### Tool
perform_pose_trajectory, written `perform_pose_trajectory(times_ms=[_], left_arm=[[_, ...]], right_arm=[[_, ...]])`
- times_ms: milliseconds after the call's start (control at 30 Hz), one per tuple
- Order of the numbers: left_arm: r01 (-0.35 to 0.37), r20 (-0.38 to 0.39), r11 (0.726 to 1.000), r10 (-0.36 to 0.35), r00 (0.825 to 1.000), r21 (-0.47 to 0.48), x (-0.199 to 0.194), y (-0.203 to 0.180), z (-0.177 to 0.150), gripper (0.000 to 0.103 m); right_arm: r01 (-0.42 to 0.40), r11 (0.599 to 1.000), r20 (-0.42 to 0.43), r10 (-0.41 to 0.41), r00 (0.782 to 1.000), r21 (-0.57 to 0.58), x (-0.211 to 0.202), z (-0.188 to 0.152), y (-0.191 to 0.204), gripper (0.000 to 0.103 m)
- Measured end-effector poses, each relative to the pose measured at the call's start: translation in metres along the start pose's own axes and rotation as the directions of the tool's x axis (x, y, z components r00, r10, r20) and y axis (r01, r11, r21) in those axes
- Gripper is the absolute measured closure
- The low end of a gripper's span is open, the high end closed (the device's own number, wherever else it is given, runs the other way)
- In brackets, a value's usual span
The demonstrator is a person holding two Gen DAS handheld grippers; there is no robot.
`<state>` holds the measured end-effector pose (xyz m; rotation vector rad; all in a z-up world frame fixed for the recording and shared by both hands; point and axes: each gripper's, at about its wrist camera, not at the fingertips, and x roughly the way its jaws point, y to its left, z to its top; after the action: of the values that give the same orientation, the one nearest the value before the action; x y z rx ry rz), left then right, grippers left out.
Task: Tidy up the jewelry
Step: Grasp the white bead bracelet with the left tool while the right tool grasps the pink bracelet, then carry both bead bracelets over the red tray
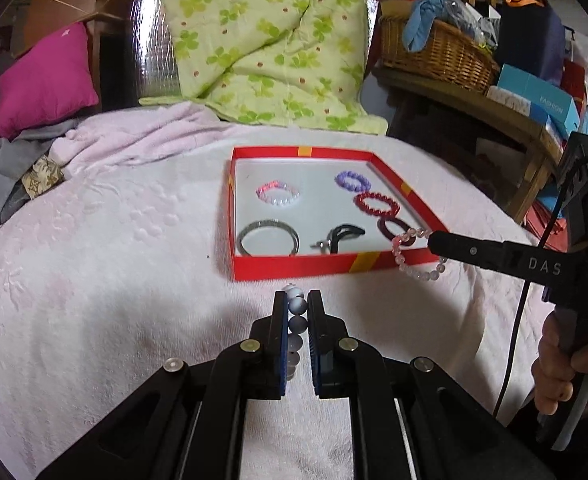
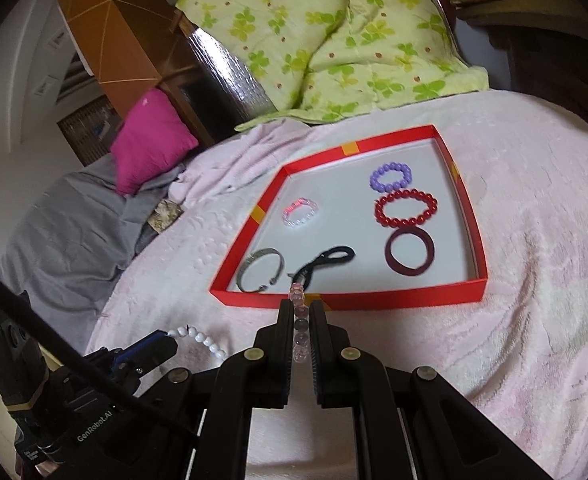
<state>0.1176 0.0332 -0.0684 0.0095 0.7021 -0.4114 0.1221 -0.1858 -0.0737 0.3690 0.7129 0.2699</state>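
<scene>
Left gripper (image 1: 297,300): jaws clamped on a white bead bracelet (image 1: 296,322), the strand running edge-on between the pads, top beads poking just past the tips. It is clear of the blanket, judging by the right wrist view, where its loose end hangs free beside the left tips.

Right gripper (image 2: 297,307): jaws pinched tight on a clear pink bead bracelet (image 2: 298,320), also edge-on between the pads. In the left wrist view its loop dangles below the right tips, over the near right corner of the box.

Straight ahead of both jaws, just beyond the tips: red box (image 1: 294,268), shallow, open top, sitting on a pink blanket (image 1: 93,280). Already inside:
- silver bangle (image 1: 269,237), near left
- black cord piece (image 1: 340,236), near middle
- dark red ring bangle (image 2: 409,254), near right
- red bead bracelet (image 2: 406,208) and purple bead bracelet (image 2: 390,176) behind it
- small pink-clear bracelet (image 2: 300,212), far left

Step, as I read it: both bracelets picked, carry to box in progress, drop not done.

Next move needs: carry each forward over the near wall, high enough that the hanging loops clear the rim, aim for bare floor (centre or far middle looks free), then open the jaws. Risk: a dangling loop snagging the wall.
</scene>
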Motion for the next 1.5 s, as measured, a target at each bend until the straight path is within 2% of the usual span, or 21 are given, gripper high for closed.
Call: perform_pose_trajectory(times_ms=[367, 633, 800, 1067, 1200, 1500], left_arm=[[0.016, 0.050, 1.000, -0.017, 0.999, 0.022, -0.010, -0.007, 0.028, 0.093], [0.054, 0.106, 0.996, -0.061, 0.992, 0.067, 0.002, -0.020, 0.091, 0.093], [0.089, 0.118, 0.994, -0.096, 0.988, 0.066, 0.028, -0.024, 0.114, 0.093], [0.126, 0.064, 0.992, -0.128, 0.990, 0.025, 0.080, -0.020, 0.124, 0.093], [0.138, 0.035, 0.990, -0.138, 0.990, 0.001, 0.102, -0.016, 0.126, 0.093], [0.125, -0.036, 0.992, -0.125, 0.991, -0.014, 0.142, -0.012, 0.121, 0.093]], right_arm=[[-0.046, 0.998, 0.045, 0.044, 0.998, 0.038, -0.004, 0.017, 0.000, 0.094], [-0.090, 0.991, 0.070, 0.084, 0.994, 0.098, 0.009, 0.059, -0.009, 0.094], [-0.103, 0.979, 0.081, 0.090, 0.993, 0.178, 0.026, 0.087, -0.025, 0.094], [-0.069, 0.969, 0.047, 0.059, 0.997, 0.238, 0.079, 0.131, -0.054, 0.094], [-0.047, 0.968, 0.020, 0.044, 0.999, 0.246, 0.105, 0.141, -0.061, 0.094], [-0.046, 0.954, -0.048, 0.063, 0.997, 0.297, 0.151, 0.152, -0.077, 0.094]])
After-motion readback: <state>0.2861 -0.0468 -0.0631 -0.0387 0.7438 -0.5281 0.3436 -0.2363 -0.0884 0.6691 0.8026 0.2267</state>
